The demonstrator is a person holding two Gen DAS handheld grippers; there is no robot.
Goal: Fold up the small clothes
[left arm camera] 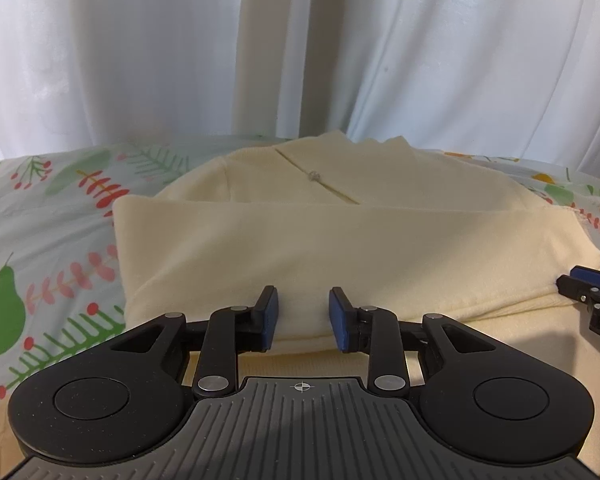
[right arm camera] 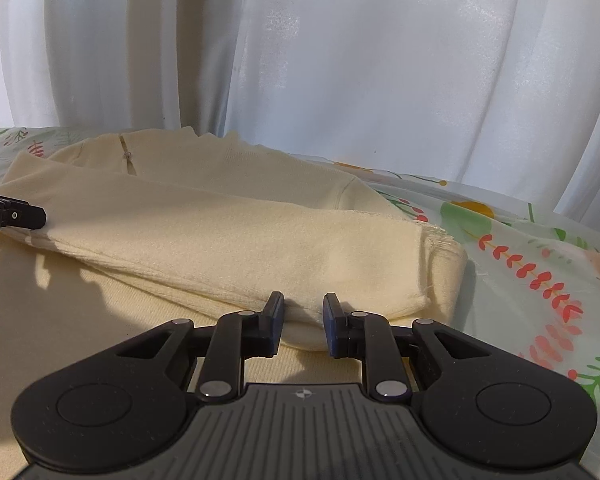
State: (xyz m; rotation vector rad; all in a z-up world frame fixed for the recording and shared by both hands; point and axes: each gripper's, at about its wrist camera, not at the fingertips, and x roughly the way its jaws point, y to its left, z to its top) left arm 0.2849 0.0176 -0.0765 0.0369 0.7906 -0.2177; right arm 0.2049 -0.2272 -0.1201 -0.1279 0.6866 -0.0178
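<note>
A cream knit top (left arm camera: 300,236) lies on the bed with both sleeves folded across its body; its neck slit with a small button (left arm camera: 313,176) points away from me. My left gripper (left arm camera: 303,316) is open, jaws either side of the folded sleeve's near edge, holding nothing. In the right wrist view the same top (right arm camera: 228,232) shows, its frayed cuff (right arm camera: 432,240) at the right. My right gripper (right arm camera: 303,320) is open, jaws flanking the near fold edge. Each gripper shows at the edge of the other's view: the right one (left arm camera: 592,292), the left one (right arm camera: 12,216).
The bedsheet (left arm camera: 52,248) is pale with leaves, berries and a green pear; it also shows in the right wrist view (right arm camera: 540,264). White curtains (left arm camera: 300,48) hang close behind the bed and fill the upper half of both views (right arm camera: 340,60).
</note>
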